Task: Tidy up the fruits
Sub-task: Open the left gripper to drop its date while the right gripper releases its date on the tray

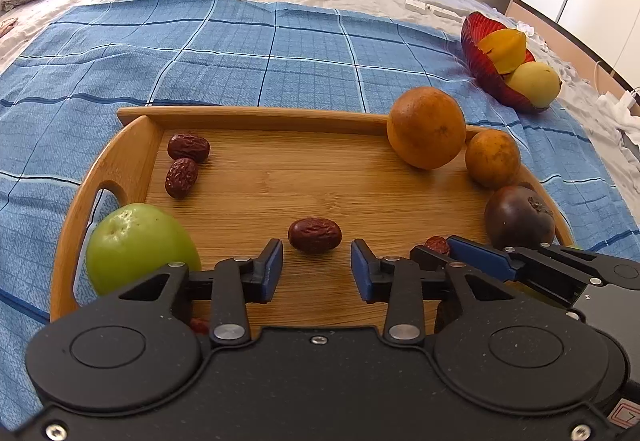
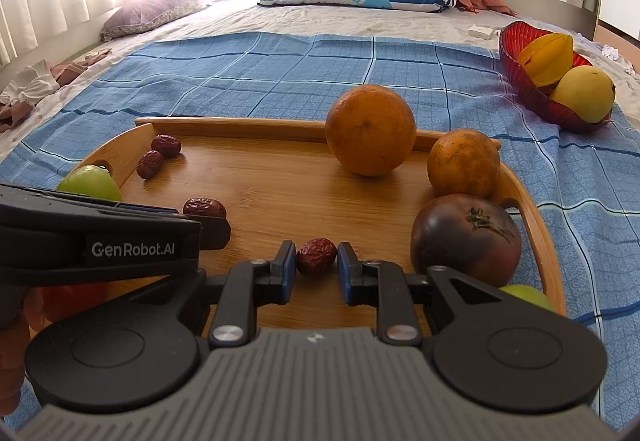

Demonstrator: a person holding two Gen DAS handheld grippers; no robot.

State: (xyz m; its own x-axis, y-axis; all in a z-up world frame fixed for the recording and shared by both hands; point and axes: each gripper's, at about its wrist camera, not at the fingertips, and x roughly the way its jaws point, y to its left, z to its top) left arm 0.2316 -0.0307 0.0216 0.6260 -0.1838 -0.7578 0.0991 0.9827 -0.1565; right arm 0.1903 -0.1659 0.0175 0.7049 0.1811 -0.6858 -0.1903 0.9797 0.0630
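Note:
A wooden tray [image 1: 280, 197] [image 2: 280, 201] on a blue checked cloth holds several red dates, two oranges [image 1: 426, 127] [image 2: 370, 129], a dark tomato [image 1: 519, 217] [image 2: 466, 235] and a green apple [image 1: 140, 247] [image 2: 90, 183]. My left gripper [image 1: 316, 267] is open, with a red date [image 1: 315, 235] just ahead between its fingertips. My right gripper [image 2: 316, 269] has its pads on both sides of another red date [image 2: 316, 256], touching or nearly touching it. The right gripper also shows in the left wrist view [image 1: 480, 261].
A red glass bowl [image 1: 476, 53] [image 2: 520, 77] with a yellow starfruit and a yellow fruit sits at the far right on the cloth. Two dates [image 1: 184, 161] lie at the tray's far left corner. Pillows and a pink blanket lie beyond on the bed.

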